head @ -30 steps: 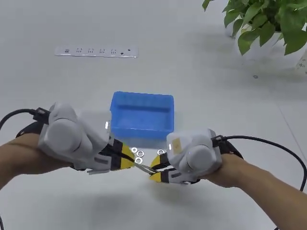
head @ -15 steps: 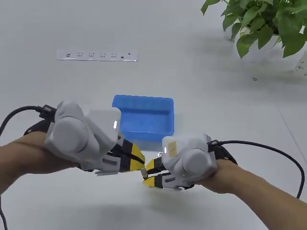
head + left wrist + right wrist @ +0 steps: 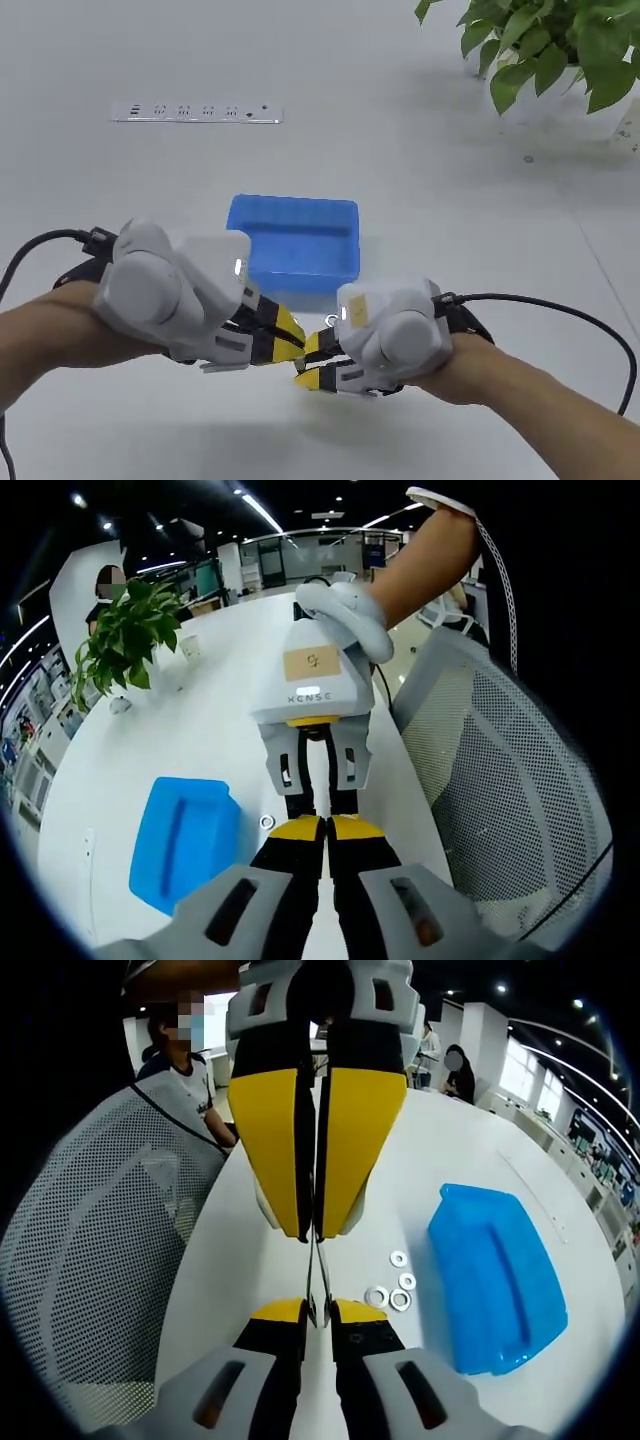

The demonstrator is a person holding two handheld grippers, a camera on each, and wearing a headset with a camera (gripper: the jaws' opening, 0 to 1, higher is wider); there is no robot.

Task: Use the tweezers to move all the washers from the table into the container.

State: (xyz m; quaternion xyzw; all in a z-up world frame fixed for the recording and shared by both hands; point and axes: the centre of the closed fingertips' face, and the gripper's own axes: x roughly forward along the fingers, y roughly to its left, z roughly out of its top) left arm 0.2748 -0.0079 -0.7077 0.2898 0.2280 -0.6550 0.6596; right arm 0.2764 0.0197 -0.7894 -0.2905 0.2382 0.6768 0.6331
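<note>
White laminate first: found the table [image 3: 450, 230] spreading on every side of the blue container [image 3: 292, 203]. Saw a leafy potted plant [image 3: 540, 40] well beyond the container's far right corner. Took the container itself for a shallow open tub, lying flat on the table. Found the left gripper [image 3: 325, 822] on the container's near side, body towards the near left corner, jaws drawn tight together with the tweezers coming out from between them. Found the right gripper [image 3: 318, 1308] facing it tip to tip, likewise on the container's near side but towards the near right corner, jaws pinched in on the other end of the same tool. Noted a white power strip [image 3: 195, 112] well beyond the container's far wall, towards its left. Made out the tweezers [image 3: 314, 1260] as two thin steel arms bridging the grippers, pressed nearly shut; could not tell whether anything sat between the tips, with both ends hidden by the jaws. Counted four washers [image 3: 400, 1301] flat on the table in a loose cluster near the container's near wall, between it and the grippers.
</note>
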